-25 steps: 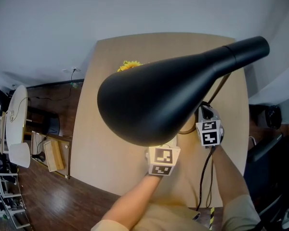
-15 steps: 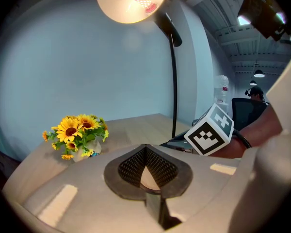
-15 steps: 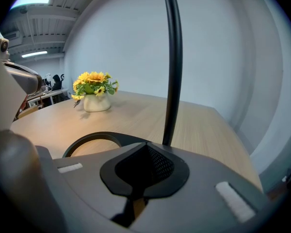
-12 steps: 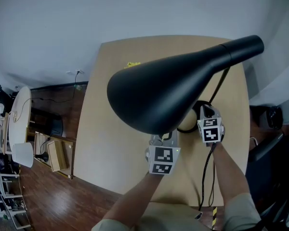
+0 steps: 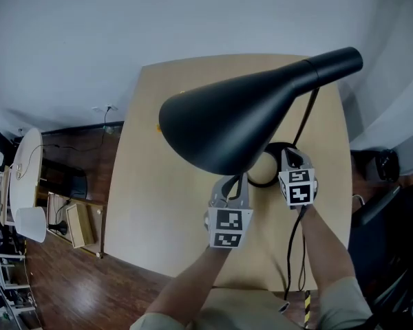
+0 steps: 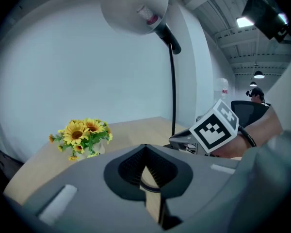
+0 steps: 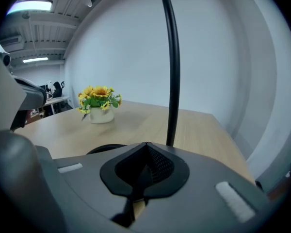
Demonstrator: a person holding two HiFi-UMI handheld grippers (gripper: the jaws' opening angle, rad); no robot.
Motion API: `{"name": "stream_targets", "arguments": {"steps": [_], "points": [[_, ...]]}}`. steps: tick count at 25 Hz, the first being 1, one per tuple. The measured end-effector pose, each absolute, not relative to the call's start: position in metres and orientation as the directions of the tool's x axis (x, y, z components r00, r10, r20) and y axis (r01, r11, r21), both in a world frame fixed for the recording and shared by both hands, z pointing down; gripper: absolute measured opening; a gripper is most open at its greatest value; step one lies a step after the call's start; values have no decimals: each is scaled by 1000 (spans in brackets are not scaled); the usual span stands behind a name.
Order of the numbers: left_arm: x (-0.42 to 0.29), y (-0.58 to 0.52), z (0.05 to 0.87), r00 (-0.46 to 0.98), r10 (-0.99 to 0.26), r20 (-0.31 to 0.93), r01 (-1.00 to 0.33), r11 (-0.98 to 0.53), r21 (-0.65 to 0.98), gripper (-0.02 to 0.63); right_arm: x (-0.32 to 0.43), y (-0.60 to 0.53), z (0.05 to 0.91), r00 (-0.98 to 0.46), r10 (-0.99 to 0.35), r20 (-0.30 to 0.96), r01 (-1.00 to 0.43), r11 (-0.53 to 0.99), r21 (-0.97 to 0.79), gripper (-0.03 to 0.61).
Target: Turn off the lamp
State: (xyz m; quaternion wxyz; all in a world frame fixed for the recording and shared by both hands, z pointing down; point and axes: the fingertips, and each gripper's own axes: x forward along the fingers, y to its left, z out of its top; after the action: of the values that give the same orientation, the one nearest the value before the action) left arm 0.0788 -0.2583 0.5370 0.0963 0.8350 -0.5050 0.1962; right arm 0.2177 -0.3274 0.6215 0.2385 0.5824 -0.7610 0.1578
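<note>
1. Nearest to us, the left gripper [image 5: 232, 188] has gone a little farther over the table [image 5: 158, 212] in the last second. Its tips now lie under the near edge of the shade [image 5: 234, 122]. Its fingers are closed together and grasp nothing.
2. The right gripper [image 5: 290, 158] has also crept forward. It now sits just beside the right of the black base [image 5: 281, 148] of the lamp [image 6: 136, 8]. Its fingers are pressed together too, with nothing between them.
3. The cable [image 5: 292, 253] runs from the near table edge, under the right gripper, toward the base. No view shows us a switch on it.
4. Behind the base the pole [image 7: 172, 72] rises and bends toward us. The shade hangs over the middle of the table.
5. Farthest away, the flowers [image 6: 82, 135] stand on the far left. In the head view the shade now covers them almost fully, where before they showed at its edge.
6. We judge that both grippers are closing in on the base to find the switch, so the lamp is not yet turned off. We cannot tell surely whether the bulb is lit.
</note>
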Motion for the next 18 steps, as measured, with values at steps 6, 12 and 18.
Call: {"name": "stream_targets", "arguments": {"steps": [6,12,18], "points": [[75,-244,524,434,-807,400,-873,-486,-33,-9,213,-297,572,-212,-856,471,-970,243,6,-2],[66,-222,506,460,-812,359,-865,-502,-28,-9,215,-254,527,-184,-895,407,-979,201,0,-2],[54,-191,477,505,-808,302,-845,-534,-16,-9,199,-199,489,-160,-926,343,-985,174,11,-2]]}}
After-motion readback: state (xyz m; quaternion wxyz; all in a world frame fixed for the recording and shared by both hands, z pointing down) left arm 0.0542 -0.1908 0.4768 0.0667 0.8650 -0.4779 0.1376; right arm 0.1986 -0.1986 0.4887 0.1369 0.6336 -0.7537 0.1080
